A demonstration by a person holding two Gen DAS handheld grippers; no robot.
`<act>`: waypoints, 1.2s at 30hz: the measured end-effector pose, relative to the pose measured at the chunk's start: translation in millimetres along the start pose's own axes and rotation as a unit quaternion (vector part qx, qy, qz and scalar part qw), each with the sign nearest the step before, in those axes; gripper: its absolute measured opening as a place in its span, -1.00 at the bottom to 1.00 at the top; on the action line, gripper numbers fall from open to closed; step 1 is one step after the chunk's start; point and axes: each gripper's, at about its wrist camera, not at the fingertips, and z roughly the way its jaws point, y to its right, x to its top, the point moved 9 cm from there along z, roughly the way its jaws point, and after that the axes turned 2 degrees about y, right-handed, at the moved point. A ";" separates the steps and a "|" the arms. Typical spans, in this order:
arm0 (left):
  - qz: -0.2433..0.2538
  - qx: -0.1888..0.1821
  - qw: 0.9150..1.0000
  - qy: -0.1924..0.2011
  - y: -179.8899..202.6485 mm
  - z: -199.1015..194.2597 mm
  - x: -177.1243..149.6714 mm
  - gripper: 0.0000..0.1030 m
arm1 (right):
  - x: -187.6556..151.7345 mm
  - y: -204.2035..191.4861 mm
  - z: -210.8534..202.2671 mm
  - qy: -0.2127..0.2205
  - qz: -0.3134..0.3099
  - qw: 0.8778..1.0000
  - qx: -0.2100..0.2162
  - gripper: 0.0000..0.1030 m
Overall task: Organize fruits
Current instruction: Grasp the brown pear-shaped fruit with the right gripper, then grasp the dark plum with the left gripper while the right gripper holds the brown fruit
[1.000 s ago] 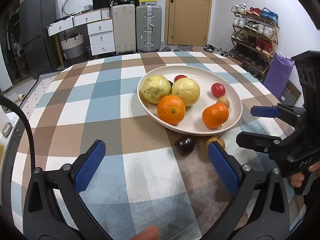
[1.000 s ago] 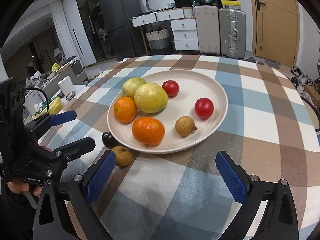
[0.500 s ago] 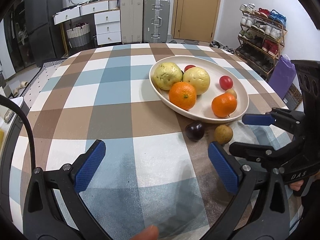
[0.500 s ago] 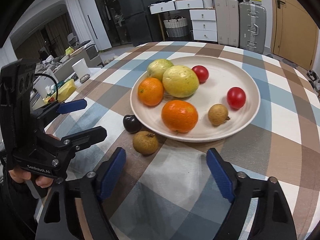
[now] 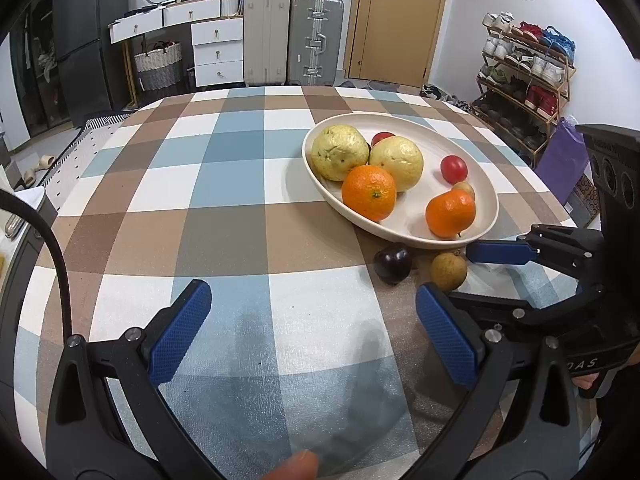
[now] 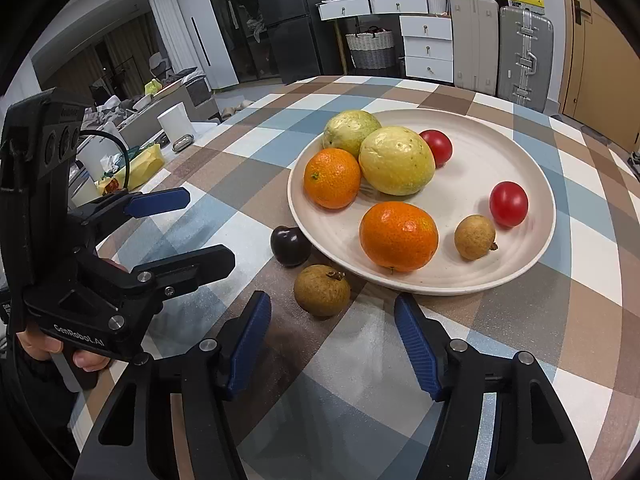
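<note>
Clearly legible: "GenRobot.AI" on left hand-held gripper [image 6: 182, 232].

Both wrist views are bright and evenly lit by soft indoor light from above, with no harsh glare. Shadows are faint: a soft grey smudge lies on the checked tablecloth [image 5: 248, 208] under the blue finger pads [image 5: 180, 332]. Fisheye distortion bends the room and curves the table edge, and black vignetting fills the corners. Focus is sharp on the plate [image 6: 532, 264]; the blurred fingertip [image 5: 296, 468] sits at the bottom edge.
</note>
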 end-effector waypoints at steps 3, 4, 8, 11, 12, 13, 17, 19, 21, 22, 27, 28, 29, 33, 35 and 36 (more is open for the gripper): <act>-0.008 0.002 1.000 0.008 -3.0 -1.7 2.1 0.98 | 0.5 -1.5 0.2 0.000 -0.001 1.000 0.002 0.06; -0.011 0.002 1.000 0.009 -4.8 -2.3 2.6 0.98 | 0.4 -2.1 0.6 -0.001 -0.004 1.000 -0.001 0.06; -0.022 0.002 1.000 0.008 -9.3 -1.3 3.2 0.98 | -0.3 -6.6 1.3 -0.002 -0.016 1.000 -0.004 0.04; -0.022 0.001 1.000 0.007 -8.9 -0.5 3.4 0.98 | 0.7 -12.7 2.5 -0.001 -0.035 0.999 -0.012 -0.13; -0.022 0.001 1.000 0.007 -8.8 -0.5 3.6 0.98 | 1.0 -14.0 4.0 -0.003 -0.039 0.999 -0.015 -0.15; -0.020 0.001 1.000 0.007 -8.6 -0.2 3.8 0.98 | 0.9 -14.1 4.8 -0.003 -0.041 0.999 -0.017 -0.18; -0.018 0.001 1.000 0.005 -7.4 0.6 3.0 0.98 | 1.3 -11.9 3.9 0.000 -0.043 0.999 -0.023 -0.42; -0.016 0.001 1.000 0.004 -6.8 1.4 3.0 0.98 | 1.9 -9.9 1.5 0.004 -0.043 0.999 -0.026 -0.43; -0.013 0.001 1.000 0.004 -5.1 1.2 3.0 0.98 | 2.0 -8.8 -1.8 0.009 -0.040 0.999 -0.023 -0.43; -0.011 0.002 1.000 0.004 -4.6 1.1 2.7 0.98 | 2.0 -8.7 -4.2 0.012 -0.041 0.999 -0.023 -0.43; -0.002 0.007 1.000 0.005 -1.6 1.1 2.8 0.98 | 2.7 -7.1 -17.5 0.034 -0.040 0.998 -0.020 -0.43; -0.001 0.008 1.000 0.005 -1.1 0.8 2.5 0.98 | 3.2 -6.3 -20.3 0.038 -0.039 0.998 -0.019 -0.43; 0.001 0.010 1.000 0.005 -0.8 0.8 2.5 0.98 | 3.8 -6.0 -22.5 0.041 -0.040 0.998 -0.020 -0.43; -0.007 -0.003 1.000 -0.005 3.1 3.9 0.4 0.98 | 7.4 -0.1 -34.2 0.061 -0.032 0.997 -0.025 -0.43; -0.005 -0.002 1.000 -0.010 5.4 6.0 -0.9 0.98 | 9.9 5.6 -39.2 0.069 -0.023 0.997 -0.029 -0.43; -0.001 0.002 1.000 -0.013 7.5 7.9 -0.9 0.98 | 11.1 8.7 -40.8 0.072 -0.018 0.997 -0.031 -0.43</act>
